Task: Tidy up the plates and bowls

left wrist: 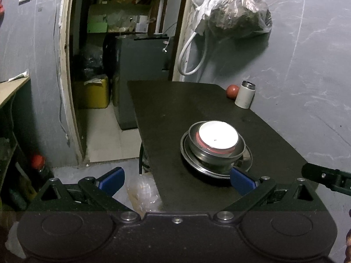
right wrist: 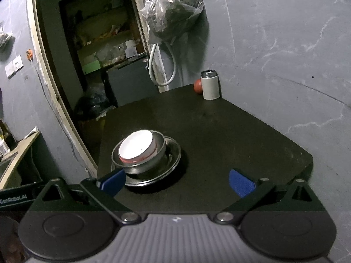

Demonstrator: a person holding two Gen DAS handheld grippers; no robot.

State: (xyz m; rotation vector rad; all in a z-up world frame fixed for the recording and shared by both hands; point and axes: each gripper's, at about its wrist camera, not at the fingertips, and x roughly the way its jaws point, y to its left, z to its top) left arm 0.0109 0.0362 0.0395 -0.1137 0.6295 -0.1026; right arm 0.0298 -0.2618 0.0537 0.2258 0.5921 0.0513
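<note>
A stack stands on the black table [left wrist: 171, 114]: a steel plate [left wrist: 246, 162] at the bottom, a steel bowl [left wrist: 197, 148] on it, and a red bowl with a white inside [left wrist: 218, 137] nested on top. The same stack appears in the right wrist view, with the plate [right wrist: 173, 155], steel bowl [right wrist: 161, 144] and red-and-white bowl [right wrist: 136, 145]. My left gripper [left wrist: 177, 180] is open, its right pad near the plate's front rim and nothing between its fingers. My right gripper [right wrist: 176, 183] is open and empty, just right of the stack, its left pad by the plate's edge.
A white canister [left wrist: 245, 94] and a red ball [left wrist: 232, 91] stand at the table's far right corner by the grey wall. A filled plastic bag [left wrist: 239, 15] hangs on the wall. Left of the table is a doorway with a dark cabinet [left wrist: 140, 74] and a yellow container [left wrist: 94, 94].
</note>
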